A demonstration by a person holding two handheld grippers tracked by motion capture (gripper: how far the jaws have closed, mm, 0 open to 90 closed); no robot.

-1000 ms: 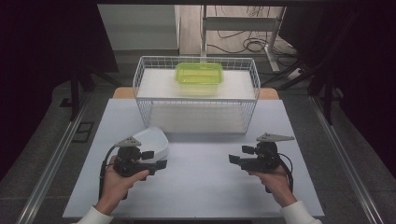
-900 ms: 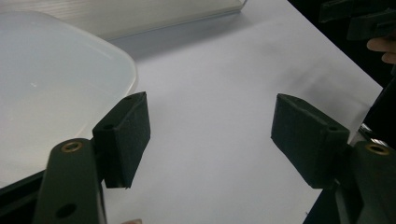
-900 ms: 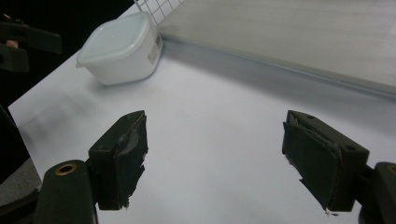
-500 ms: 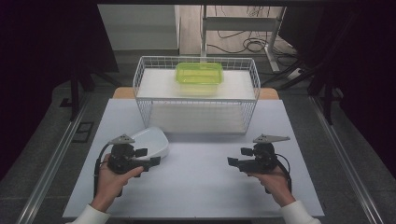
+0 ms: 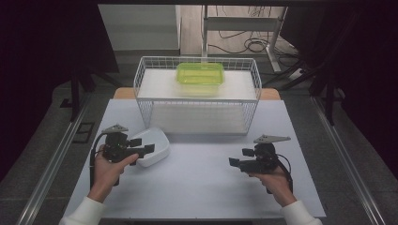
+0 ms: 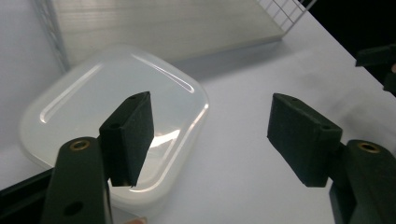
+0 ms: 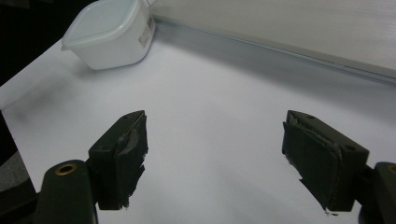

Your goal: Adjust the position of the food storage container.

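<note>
A white translucent lidded container [image 5: 155, 147] sits on the white table [image 5: 202, 192] at the left, just in front of the wire basket. My left gripper [image 5: 143, 145] is open at the container's left edge, pointing right. In the left gripper view one jaw hangs over the container's lid [image 6: 116, 102], the other over bare table, and nothing is between the jaws of the left gripper [image 6: 210, 123]. My right gripper [image 5: 239, 158] is open over the table at the right, pointing left. The right gripper [image 7: 215, 140] holds nothing, and the container [image 7: 109, 32] lies far ahead of it.
A white wire basket [image 5: 197, 99] stands at the back middle of the table on a pale board, with a green lidded container [image 5: 200, 77] at its rear. The basket's front wall is close behind the white container. Dark floor and cables surround the table.
My left gripper has drawn back to the left, from over the white container to its left edge. The container and the right gripper have hardly moved.
</note>
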